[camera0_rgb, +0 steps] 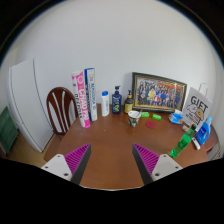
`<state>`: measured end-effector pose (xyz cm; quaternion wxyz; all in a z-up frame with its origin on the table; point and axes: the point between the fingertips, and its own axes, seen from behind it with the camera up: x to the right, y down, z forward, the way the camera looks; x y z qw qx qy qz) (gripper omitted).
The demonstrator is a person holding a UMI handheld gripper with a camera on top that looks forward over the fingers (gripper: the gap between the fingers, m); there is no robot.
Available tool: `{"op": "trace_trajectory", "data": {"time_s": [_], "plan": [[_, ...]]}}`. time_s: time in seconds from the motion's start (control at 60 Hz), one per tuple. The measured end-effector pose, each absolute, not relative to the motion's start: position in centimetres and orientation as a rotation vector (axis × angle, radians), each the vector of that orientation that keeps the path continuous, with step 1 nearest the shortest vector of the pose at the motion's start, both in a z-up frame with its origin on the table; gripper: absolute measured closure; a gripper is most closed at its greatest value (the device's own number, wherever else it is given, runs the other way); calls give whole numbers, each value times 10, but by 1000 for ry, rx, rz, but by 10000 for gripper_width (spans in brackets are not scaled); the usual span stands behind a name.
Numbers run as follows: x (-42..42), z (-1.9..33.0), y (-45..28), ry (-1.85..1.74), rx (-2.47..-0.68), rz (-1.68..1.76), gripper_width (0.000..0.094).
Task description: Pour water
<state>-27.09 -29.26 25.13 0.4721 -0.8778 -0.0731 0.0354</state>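
Spanning the lower half of the frame, the reddish-brown wooden desk (110,150) lies bare across its middle and near part, with open room between the jaws and the row of things along its far edge by the pale wall. In the upper right of that row leans a wide gold-framed group photograph (159,95). At the left a dark wooden chair back (61,108) stands beside the desk's left edge. Next come upright pink-and-white flat boxes (84,96) at the upper middle left, then a white plastic bottle (105,103) and a dark blue bottle (117,100) just beside it. A small white cup (134,118) sits in front of the photograph. At the right edge a green bottle (181,146) lies tilted near blue packets. The gripper (112,163) hangs over the near desk, its jaws wide apart and holding nothing, magenta pads (77,157) facing inward.
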Motion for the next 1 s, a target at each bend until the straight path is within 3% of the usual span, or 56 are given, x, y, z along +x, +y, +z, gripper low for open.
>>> {"op": "trace_trajectory", "data": {"time_s": [0.233, 0.583, 0.8, 1.0], "plan": [[-199, 230, -288, -94, -2160, 1, 79], [-12, 166, -284, 42, -2131, -161, 78], [79, 134, -229, 84, -2053, -164, 79], [106, 109, -161, 56, -2002, -103, 79]]}}
